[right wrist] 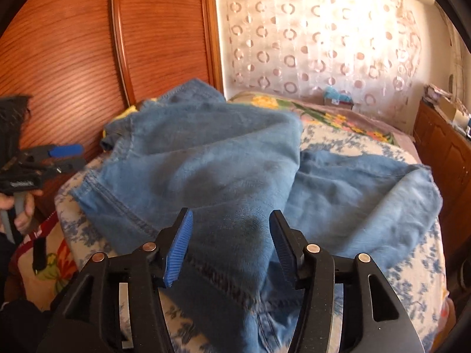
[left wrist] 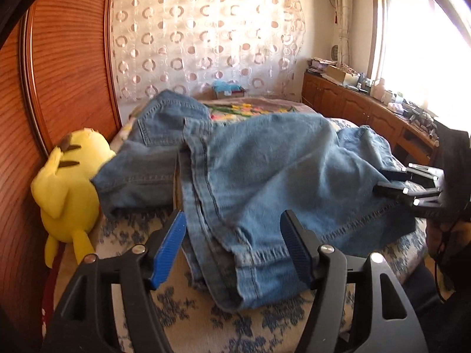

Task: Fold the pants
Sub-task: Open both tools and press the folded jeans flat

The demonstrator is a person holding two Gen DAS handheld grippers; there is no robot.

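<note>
Both cameras rode low behind their claws, angled down across the bed (left wrist: 182, 309) toward the patterned curtain (left wrist: 206, 35). The left view sat close by the wooden headboard (left wrist: 67, 67), the right view farther along; both took in the jeans (left wrist: 265, 170) and each other's claw.

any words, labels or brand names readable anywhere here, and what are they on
None can be read.
A small white marking on the left hand-held gripper, seen in the right wrist view: too blurred to read.
Boxes and bottles on the wooden cabinet by the window: too small to read.
</note>
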